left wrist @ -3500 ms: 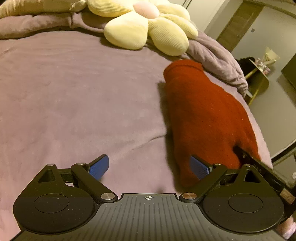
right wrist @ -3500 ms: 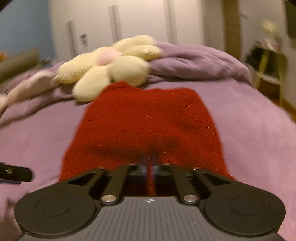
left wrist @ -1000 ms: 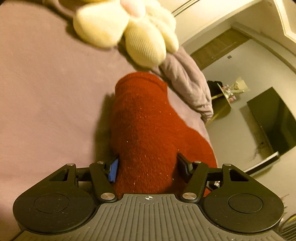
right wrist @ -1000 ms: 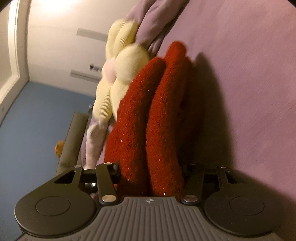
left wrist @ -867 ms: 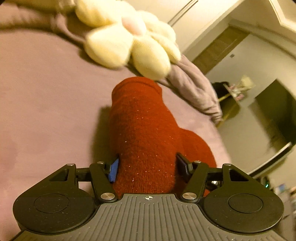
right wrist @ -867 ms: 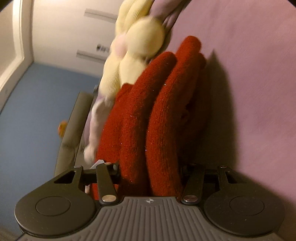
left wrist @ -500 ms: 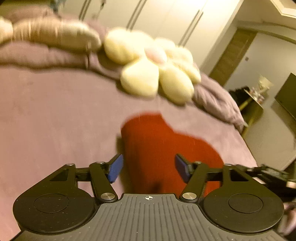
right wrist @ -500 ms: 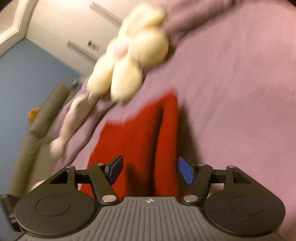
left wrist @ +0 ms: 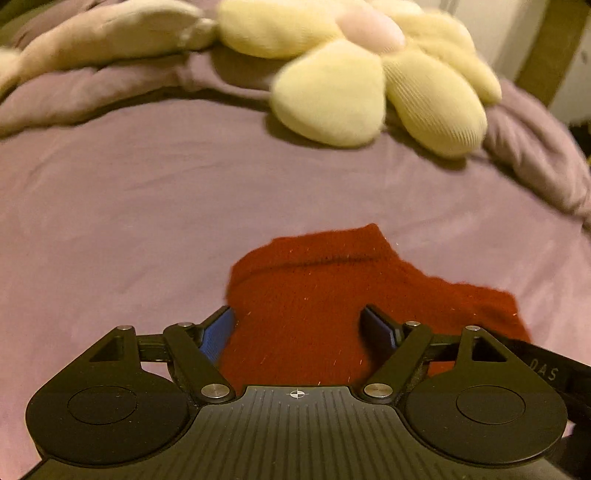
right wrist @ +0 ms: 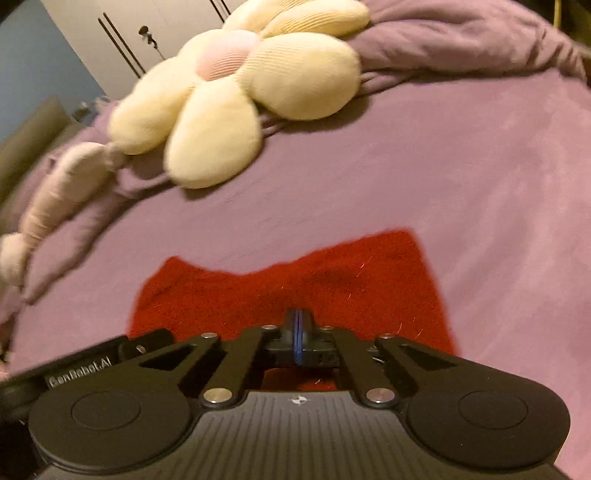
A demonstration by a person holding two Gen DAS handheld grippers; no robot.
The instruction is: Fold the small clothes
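Note:
A folded dark red knitted garment (left wrist: 325, 295) lies flat on the purple bed sheet (left wrist: 129, 206), just ahead of both grippers. My left gripper (left wrist: 297, 328) hovers over its near-left part. Its jaws are opening, the blue pads (left wrist: 218, 334) stand apart, and the cloth lies below them unpressed. In the right wrist view the garment (right wrist: 332, 288) spreads wide beneath my right gripper (right wrist: 297, 341), whose pads are pressed together with no cloth between them. The left gripper's body (right wrist: 77, 369) shows at that view's left edge.
A cream flower-shaped cushion (left wrist: 369, 81) with a pink centre lies at the head of the bed. A bunched purple duvet (right wrist: 461, 40) and a long beige pillow (left wrist: 110, 33) run behind it. White wardrobe doors (right wrist: 122, 33) stand beyond.
Both grippers had the folded garment between their jaws a second ago. Now it lies flat on the sheet, both grippers have drawn back, the left jaws stand wider and the right jaws have shut.

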